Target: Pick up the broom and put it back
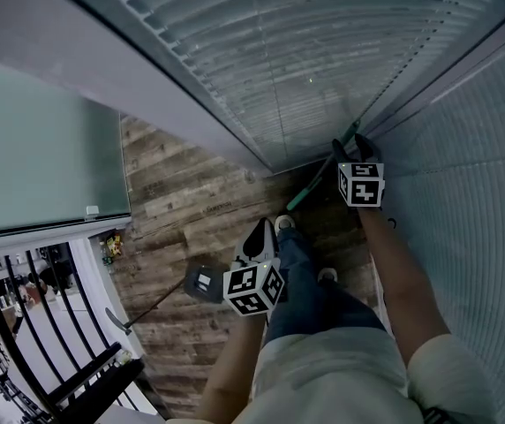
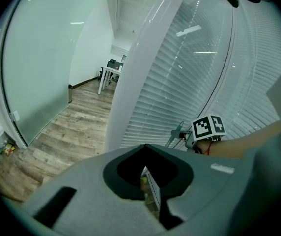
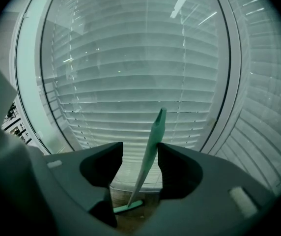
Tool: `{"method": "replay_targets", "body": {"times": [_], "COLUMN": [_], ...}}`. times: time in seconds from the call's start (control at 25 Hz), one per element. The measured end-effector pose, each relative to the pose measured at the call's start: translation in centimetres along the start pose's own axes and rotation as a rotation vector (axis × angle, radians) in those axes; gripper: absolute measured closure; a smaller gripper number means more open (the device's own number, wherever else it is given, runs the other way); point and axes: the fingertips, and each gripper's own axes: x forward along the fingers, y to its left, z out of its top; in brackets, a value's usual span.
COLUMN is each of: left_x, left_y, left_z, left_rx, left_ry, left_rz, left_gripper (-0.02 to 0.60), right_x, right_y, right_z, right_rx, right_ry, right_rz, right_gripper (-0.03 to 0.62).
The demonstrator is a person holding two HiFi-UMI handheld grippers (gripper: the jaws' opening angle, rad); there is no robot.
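Note:
The broom (image 1: 312, 182) has a green handle and stands in the corner, leaning toward the blinds. In the right gripper view its handle (image 3: 152, 144) rises between the jaws of my right gripper (image 3: 140, 149), close against the right jaw, with a gap on the left; its green head (image 3: 128, 207) rests on the floor below. That gripper (image 1: 350, 142) is open around the top of the handle. My left gripper (image 1: 260, 230) hangs lower, over the floor by my feet, jaws together on nothing (image 2: 145, 145). From there the right gripper's marker cube (image 2: 208, 128) shows beside the blinds.
White blinds (image 1: 323, 51) cover the windows on both sides of the corner. A grey dustpan (image 1: 201, 283) with a long thin handle lies on the wood floor left of my legs. A frosted glass wall (image 1: 41, 157) and black railing (image 1: 76, 378) stand at left.

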Motion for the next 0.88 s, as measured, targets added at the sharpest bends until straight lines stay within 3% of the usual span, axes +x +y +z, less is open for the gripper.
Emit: {"method": "replay_targets", "body": {"times": [0.88], "left_x": [-2.3], "left_y": [-2.7], "left_z": [0.2], "left_rx": [-0.002], "left_ry": [-0.044], "left_rz": [0.004], "left_gripper": [0.575], "right_x": [-6.1], "right_y": [0.4], "right_z": [0.0], "right_rx": [0.003], "right_ry": [-0.049], "right_rz": [0.031], "right_gripper": [0.372]}}
